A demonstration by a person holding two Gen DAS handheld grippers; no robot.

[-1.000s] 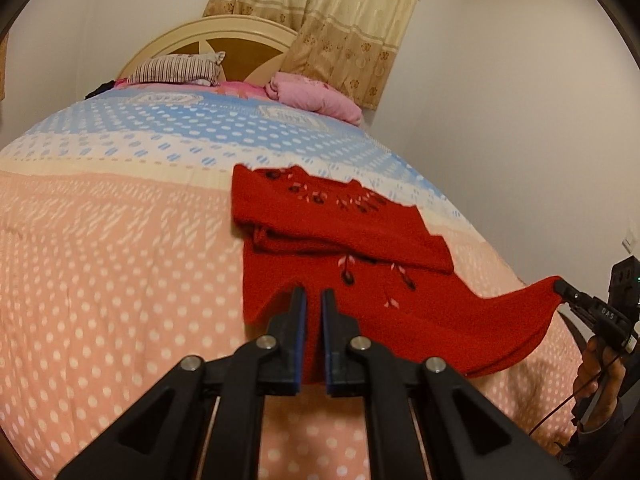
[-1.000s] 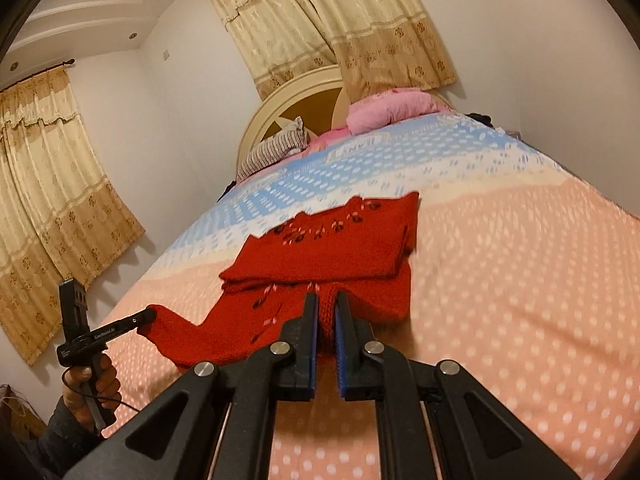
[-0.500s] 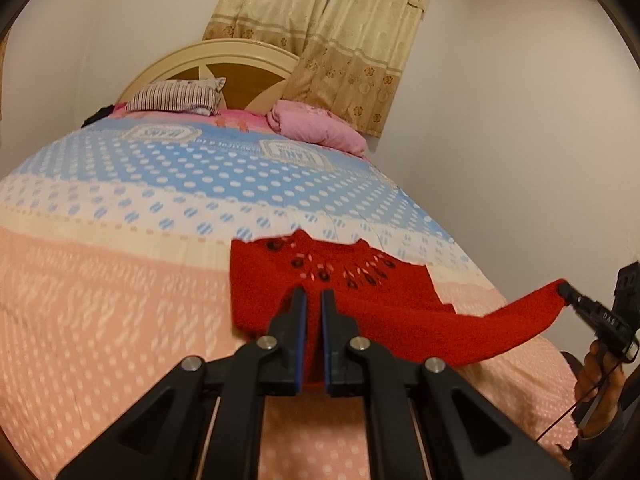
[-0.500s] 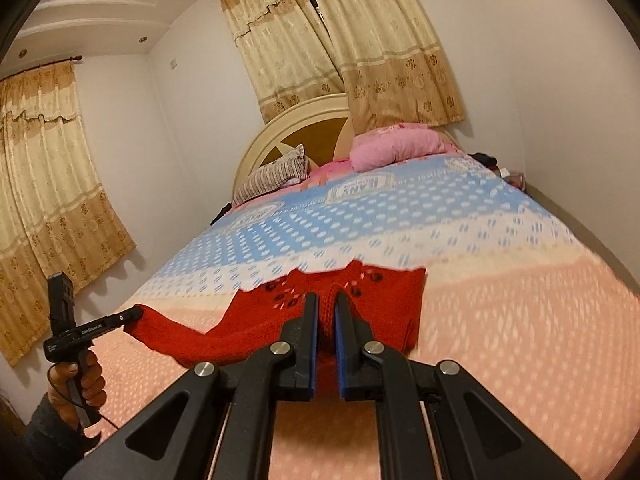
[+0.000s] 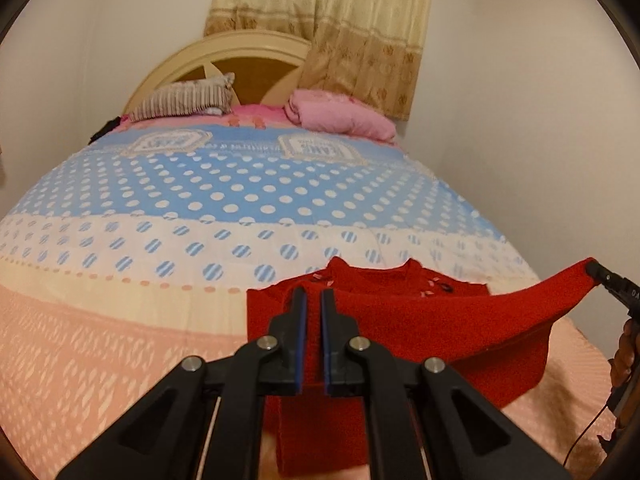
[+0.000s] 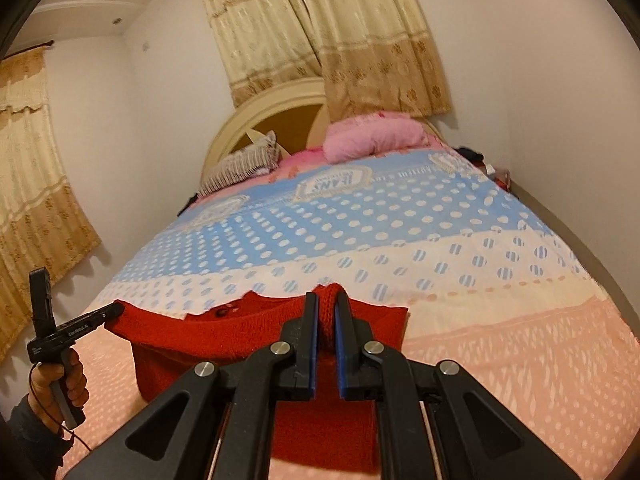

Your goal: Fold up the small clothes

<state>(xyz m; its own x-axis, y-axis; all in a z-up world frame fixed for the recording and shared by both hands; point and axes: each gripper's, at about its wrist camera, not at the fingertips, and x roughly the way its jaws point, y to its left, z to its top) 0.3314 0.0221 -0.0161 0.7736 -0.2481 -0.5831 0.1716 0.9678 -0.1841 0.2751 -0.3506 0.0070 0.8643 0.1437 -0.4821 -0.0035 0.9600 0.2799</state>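
A red knitted sweater (image 5: 420, 324) with small dark and white embroidery lies on the bed, its near edge lifted and stretched between both grippers. My left gripper (image 5: 313, 300) is shut on one corner of the lifted edge. My right gripper (image 6: 327, 308) is shut on the other corner of the sweater (image 6: 224, 332). The right gripper shows at the right edge of the left wrist view (image 5: 600, 274). The left gripper shows at the left of the right wrist view (image 6: 114, 312). The lifted part hides most of the sweater behind it.
The bed (image 5: 120, 340) has a dotted pink, cream and blue cover. A striped pillow (image 5: 184, 98) and a pink pillow (image 5: 340, 114) lie at the cream headboard (image 5: 240, 46). Walls stand close at the right (image 5: 520, 120). Curtains (image 6: 36, 184) hang on the left.
Both grippers have lifted the sweater's near edge higher and carried it away from me, toward the collar. The lifted part now covers the folded sleeves and most of the sweater's body.
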